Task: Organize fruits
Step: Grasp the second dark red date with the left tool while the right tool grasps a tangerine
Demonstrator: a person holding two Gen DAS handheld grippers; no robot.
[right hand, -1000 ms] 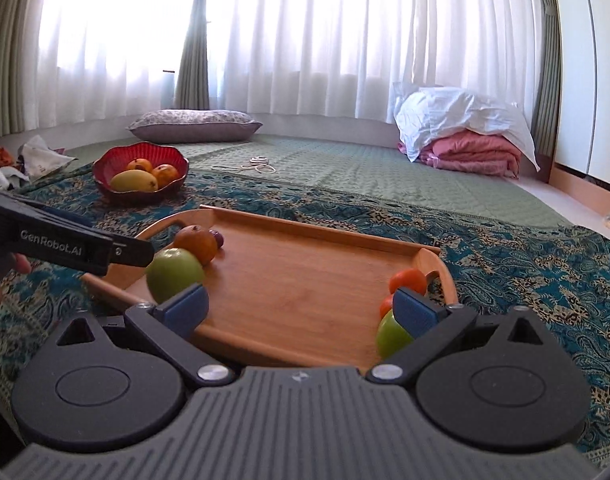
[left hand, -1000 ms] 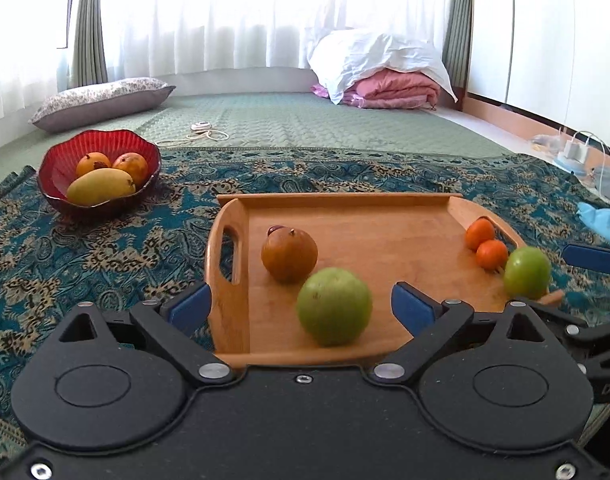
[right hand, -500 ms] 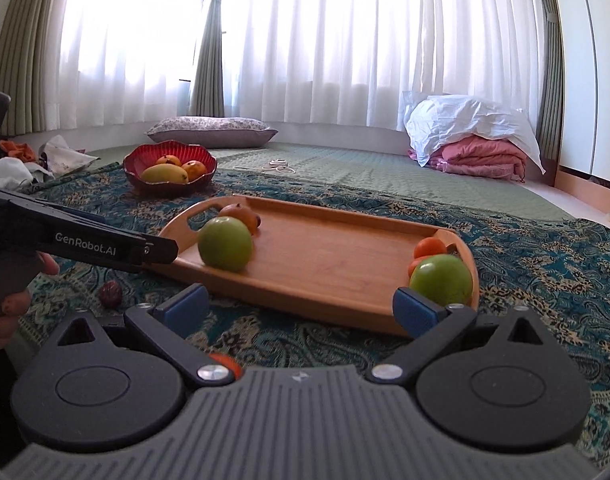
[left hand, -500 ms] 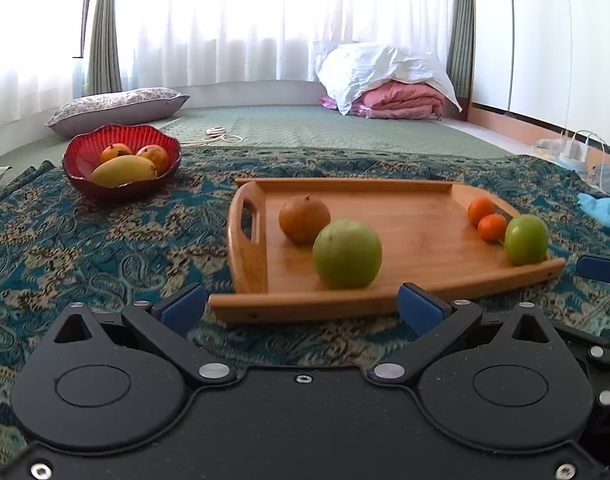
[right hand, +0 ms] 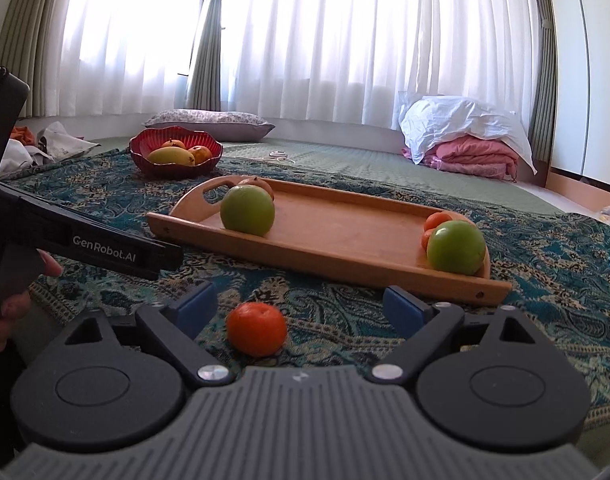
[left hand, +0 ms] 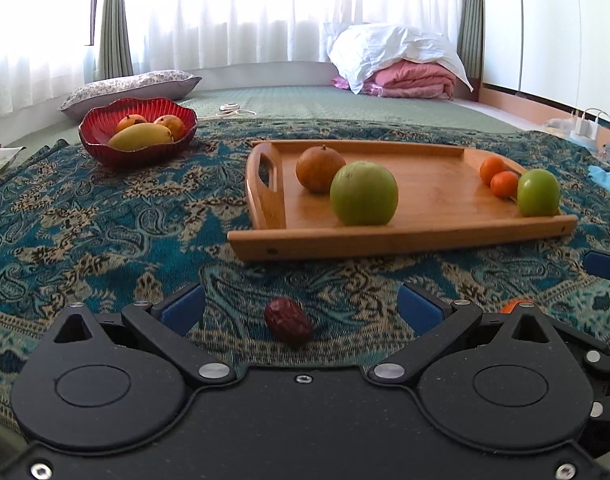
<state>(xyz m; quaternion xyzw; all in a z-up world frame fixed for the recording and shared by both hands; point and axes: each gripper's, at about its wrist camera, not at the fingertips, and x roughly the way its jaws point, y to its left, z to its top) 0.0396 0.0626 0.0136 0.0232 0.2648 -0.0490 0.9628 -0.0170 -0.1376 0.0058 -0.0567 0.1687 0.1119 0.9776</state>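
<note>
Down on the floor, a teal paisley rug point(left hand: 85, 216) carries nearly everything. Sitting on it, a wooden tray point(left hand: 425, 236) at centre and a red bowl point(left hand: 101, 136) off to the far left, well apart from the tray. In front of the tray's near edge a dark red date point(left hand: 288, 321) lies loose on the rug, and there's a small orange point(right hand: 256, 328) too, near that edge. Beyond the rug, green matting point(left hand: 345, 102) holds a patterned pillow point(left hand: 133, 86), a white cable point(left hand: 235, 109) and pink bedding point(left hand: 413, 80).
</note>
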